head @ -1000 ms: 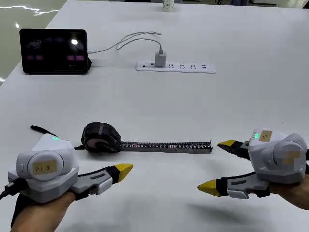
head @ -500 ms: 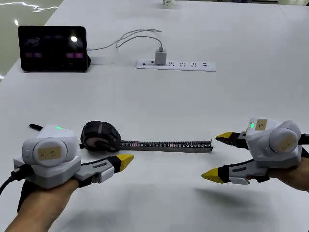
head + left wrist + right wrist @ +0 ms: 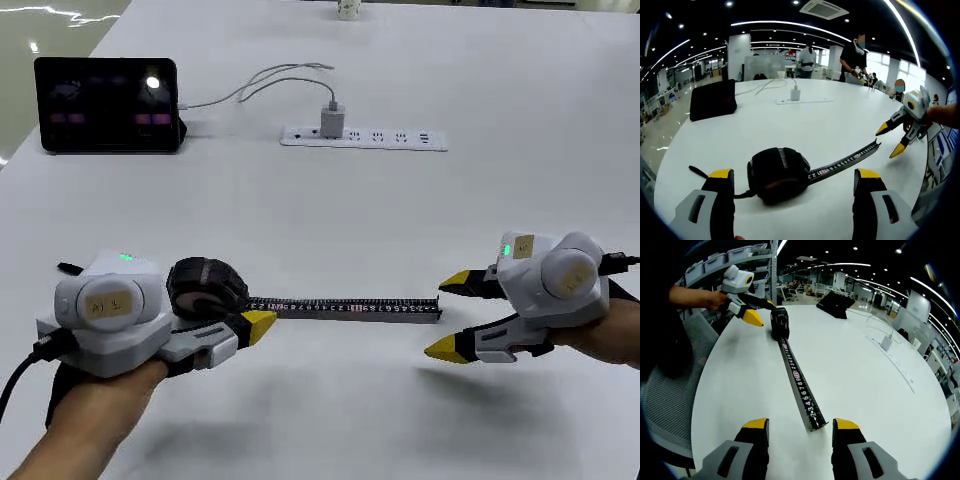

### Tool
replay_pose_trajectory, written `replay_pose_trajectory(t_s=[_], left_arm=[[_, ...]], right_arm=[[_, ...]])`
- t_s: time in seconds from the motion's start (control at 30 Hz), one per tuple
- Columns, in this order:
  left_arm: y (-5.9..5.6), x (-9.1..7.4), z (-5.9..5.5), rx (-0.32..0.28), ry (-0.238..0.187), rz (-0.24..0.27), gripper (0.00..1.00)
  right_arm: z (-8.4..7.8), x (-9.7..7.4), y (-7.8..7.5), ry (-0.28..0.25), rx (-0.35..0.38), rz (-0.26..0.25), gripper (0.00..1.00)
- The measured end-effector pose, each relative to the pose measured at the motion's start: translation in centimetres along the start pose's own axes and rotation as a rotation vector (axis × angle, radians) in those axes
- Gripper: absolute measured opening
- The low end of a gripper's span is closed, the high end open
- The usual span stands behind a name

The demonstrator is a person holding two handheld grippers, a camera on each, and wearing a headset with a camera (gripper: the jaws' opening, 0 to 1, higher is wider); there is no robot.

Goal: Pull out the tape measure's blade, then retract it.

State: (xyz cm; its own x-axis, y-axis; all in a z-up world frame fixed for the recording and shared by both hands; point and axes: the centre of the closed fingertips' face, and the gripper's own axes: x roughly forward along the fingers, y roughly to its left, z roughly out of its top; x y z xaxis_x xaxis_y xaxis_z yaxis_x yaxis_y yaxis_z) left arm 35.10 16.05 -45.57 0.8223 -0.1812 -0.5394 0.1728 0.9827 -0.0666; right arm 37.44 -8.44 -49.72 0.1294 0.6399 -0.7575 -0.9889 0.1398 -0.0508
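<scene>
Tape measure [image 3: 207, 288]: the black case lies on the white table [image 3: 330, 220], between the jaws of the left gripper [image 3: 793, 175]. Those jaws are spread wide, one yellow tip to each side of the case, with a gap on both sides and nothing held. The blade [image 3: 345, 306] is drawn out flat along the table toward the right gripper [image 3: 449, 315]. The right jaws are also spread and hold nothing. In the right gripper view the blade's end lies just ahead of the two tips, and contact cannot be told.

Writing: the left gripper view reads 22 on the blade close to the case. The right gripper view reads digits 2 to 9 near the free end. Each gripper body carries a pale sticker [image 3: 107, 307] with handwriting too small to read.

Further out: a thin black strap [image 3: 68, 268] trails from the case. A dark tablet [image 3: 107, 104] stands at the far left. A white power strip [image 3: 362, 138] holds a charger [image 3: 333, 120], whose cable [image 3: 260, 85] runs to the tablet.
</scene>
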Motion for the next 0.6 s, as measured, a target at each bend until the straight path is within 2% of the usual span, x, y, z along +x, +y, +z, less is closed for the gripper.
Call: replay_pose_trajectory(t_s=[0.3,0.6], left_arm=[[0.5,0.8,-0.1,-0.041,0.028,0.019,0.88],[1.7,1.5,-0.5,-0.09,0.058,0.061,0.79]], right_arm=[[-0.5,0.8,-0.9,0.039,-0.041,0.033,0.38],[-1.2,1.4,-1.6,0.075,-0.075,0.067,0.3]])
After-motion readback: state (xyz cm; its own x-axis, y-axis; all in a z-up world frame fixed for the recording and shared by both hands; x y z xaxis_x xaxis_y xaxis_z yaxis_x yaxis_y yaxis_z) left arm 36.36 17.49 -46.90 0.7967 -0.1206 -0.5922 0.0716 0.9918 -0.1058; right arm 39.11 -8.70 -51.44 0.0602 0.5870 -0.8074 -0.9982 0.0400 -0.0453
